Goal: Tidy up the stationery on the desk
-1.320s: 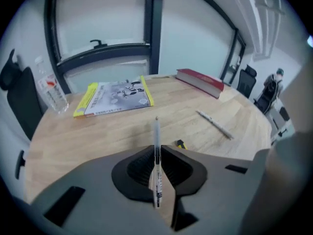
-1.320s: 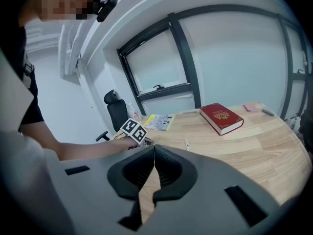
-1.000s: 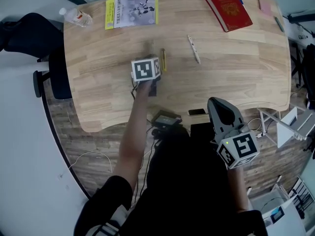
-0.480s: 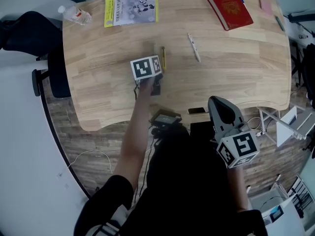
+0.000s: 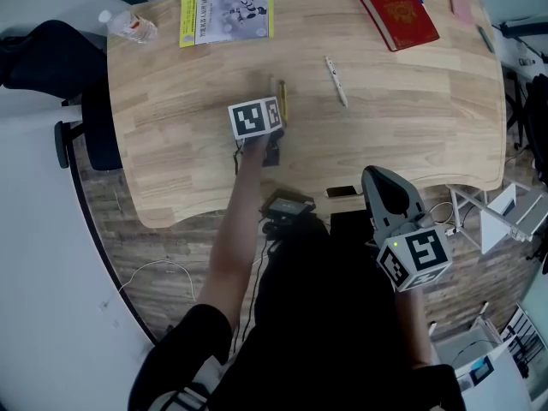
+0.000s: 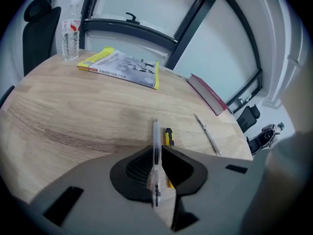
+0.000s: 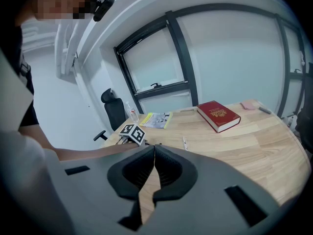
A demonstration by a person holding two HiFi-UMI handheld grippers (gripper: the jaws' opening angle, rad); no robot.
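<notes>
since one second ago the left gripper has shifted only slightly, jaws clamped on a clear pen just beside the yellow cutter on the desk. right gripper waits closed and empty. task judged early: white pen, red book and booklet lie unsorted.

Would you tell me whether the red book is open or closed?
Closed; the red book lies flat with its cover facing up.

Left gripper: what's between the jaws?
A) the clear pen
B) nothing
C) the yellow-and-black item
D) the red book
A: in the left gripper view, the left gripper has its jaws closed on the clear pen, whose tip sticks out ahead of them. The yellow-and-black item lies free on the desk just beside it.
</notes>
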